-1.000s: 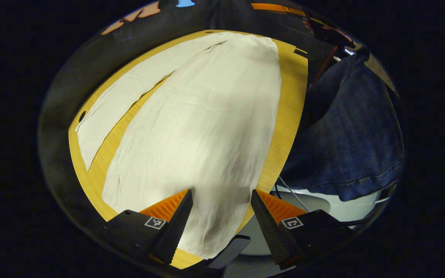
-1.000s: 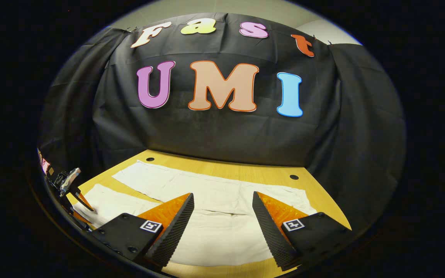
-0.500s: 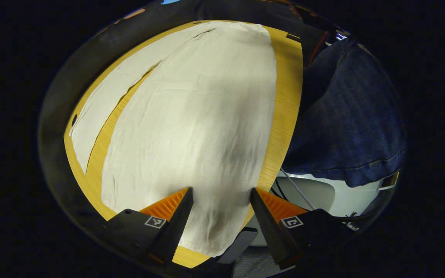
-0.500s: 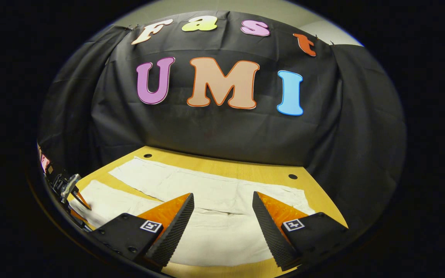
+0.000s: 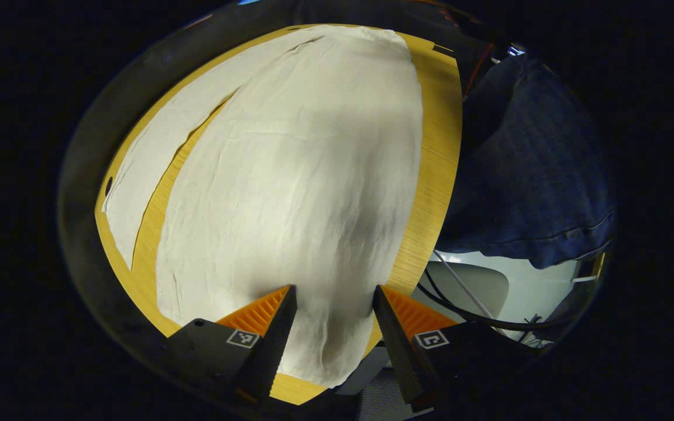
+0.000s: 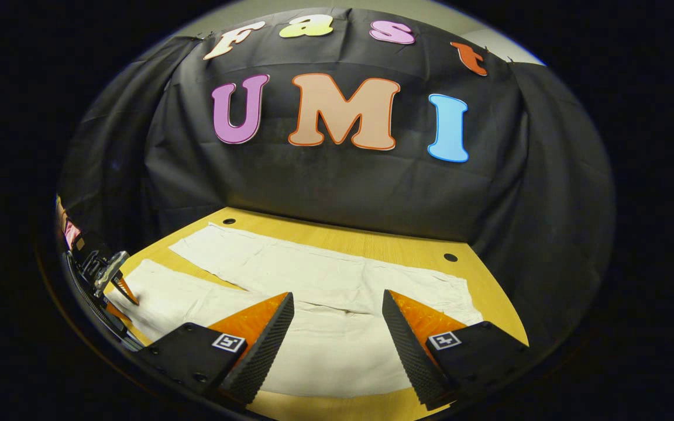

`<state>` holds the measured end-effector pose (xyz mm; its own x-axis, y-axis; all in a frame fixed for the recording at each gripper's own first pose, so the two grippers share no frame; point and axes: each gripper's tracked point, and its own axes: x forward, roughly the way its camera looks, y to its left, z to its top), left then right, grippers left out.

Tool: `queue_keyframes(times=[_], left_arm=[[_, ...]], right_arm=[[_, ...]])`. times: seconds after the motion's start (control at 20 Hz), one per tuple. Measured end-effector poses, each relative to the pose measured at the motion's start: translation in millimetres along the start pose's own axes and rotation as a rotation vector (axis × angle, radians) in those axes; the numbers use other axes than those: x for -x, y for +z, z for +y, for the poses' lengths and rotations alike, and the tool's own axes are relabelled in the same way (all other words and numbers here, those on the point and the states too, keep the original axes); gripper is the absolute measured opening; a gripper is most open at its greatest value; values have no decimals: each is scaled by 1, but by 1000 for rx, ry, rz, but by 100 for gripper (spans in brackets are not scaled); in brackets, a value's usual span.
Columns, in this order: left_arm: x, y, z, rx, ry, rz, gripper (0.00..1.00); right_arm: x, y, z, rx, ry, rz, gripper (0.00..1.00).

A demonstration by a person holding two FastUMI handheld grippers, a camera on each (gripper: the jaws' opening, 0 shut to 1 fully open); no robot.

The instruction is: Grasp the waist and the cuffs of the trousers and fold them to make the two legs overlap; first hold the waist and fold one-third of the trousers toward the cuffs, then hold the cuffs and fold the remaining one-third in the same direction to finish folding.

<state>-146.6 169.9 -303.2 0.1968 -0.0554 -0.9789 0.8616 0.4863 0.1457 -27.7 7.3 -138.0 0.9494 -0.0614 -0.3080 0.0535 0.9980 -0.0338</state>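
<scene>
- The left gripper [image 5: 330, 316] hangs with its fingers spread wide and gripping nothing, over the cuff end of the near leg; whether the tips touch the cloth is hard to make out.
- The right gripper [image 6: 337, 323] is likewise wide open and empty, above the waist end.
- The cream trousers [image 6: 313, 292] lie flat along the tabletop [image 6: 372, 242], legs apart, near leg by the front edge.
- In the right gripper view the left gripper sits cut off at the tabletop's left edge.
- A dark sleeve [image 5: 536, 169] lies beyond the tabletop.
- Since a second ago, the left gripper has dropped closer to the cuff; the right has tipped slightly down.
</scene>
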Motion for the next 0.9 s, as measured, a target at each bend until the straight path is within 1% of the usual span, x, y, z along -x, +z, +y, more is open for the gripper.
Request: queue_keyframes(times=[0.15, 0.2, 0.25, 0.3, 0.35, 0.4, 0.45, 0.55, 0.65, 0.75, 0.9], left_arm=[[-3, 3, 6, -3, 3, 20, 52], [-3, 4, 8, -12, 5, 28, 48], [-4, 7, 11, -18, 6, 30, 37], [-6, 11, 13, -19, 11, 30, 30], [-6, 9, 16, -17, 17, 33, 16], [-4, 8, 18, -16, 16, 33, 11], [-6, 10, 18, -15, 9, 36, 4], [-5, 10, 18, -11, -7, 37, 0], [-5, 10, 18, -6, -17, 37, 0], [-6, 11, 18, -19, -21, 52, 0], [-6, 11, 17, -35, -29, 78, 0]], right_arm=[[-3, -4, -7, 27, 24, 19, 98], [-4, -3, -9, 35, 35, 24, 98], [-6, -6, -11, 42, 47, 32, 98], [-8, -7, -12, 47, 65, 41, 98], [-10, -11, -11, 50, 89, 49, 97], [-11, -15, -11, 57, 112, 62, 98], [-13, -20, -11, 71, 135, 78, 98], [-15, -31, -15, 109, 184, 108, 98], [-10, -42, -24, 158, 224, 147, 98], [-6, -59, -42, 225, 258, 191, 98], [2, -89, -82, 334, 285, 296, 98]])
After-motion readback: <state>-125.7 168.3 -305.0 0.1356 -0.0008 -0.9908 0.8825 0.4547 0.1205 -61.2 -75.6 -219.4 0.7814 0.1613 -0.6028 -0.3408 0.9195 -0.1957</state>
